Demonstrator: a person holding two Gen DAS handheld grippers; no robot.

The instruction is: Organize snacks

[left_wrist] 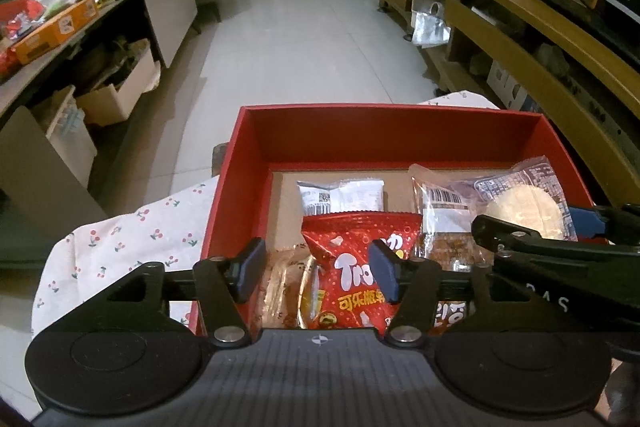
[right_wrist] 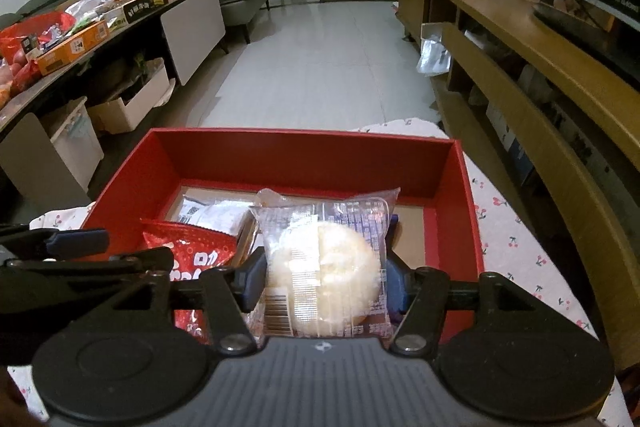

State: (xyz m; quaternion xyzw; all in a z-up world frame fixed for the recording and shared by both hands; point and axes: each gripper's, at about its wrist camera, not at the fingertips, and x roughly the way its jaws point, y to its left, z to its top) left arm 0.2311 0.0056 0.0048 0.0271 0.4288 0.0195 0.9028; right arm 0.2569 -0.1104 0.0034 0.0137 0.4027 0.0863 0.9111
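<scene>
Here right hand-held gripper (right_wrist: 325,277) clamps round pastry packet (right_wrist: 326,267), long axis pointing away; left hand-held gripper (left_wrist: 316,269) open.

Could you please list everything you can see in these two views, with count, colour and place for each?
Box: one, red, on the cloth, open on top.
Candy bag: one, red with white lettering, in the box, near side, between the left tongs' open pads.
Round cake packet: one, clear wrapper, pale cake, over the box, between the right tongs' pads.
White packet: one, white and grey, on the box floor behind the candy bag.
Cloth: one, white with cherries, under the box.
Side table: one, dark, at the left, piled with orange boxes and bags.
Wooden shelf: one, brown, along the right.
Left tongs: one, black, blue pads.
Right tongs: one, black, blue pads.
</scene>
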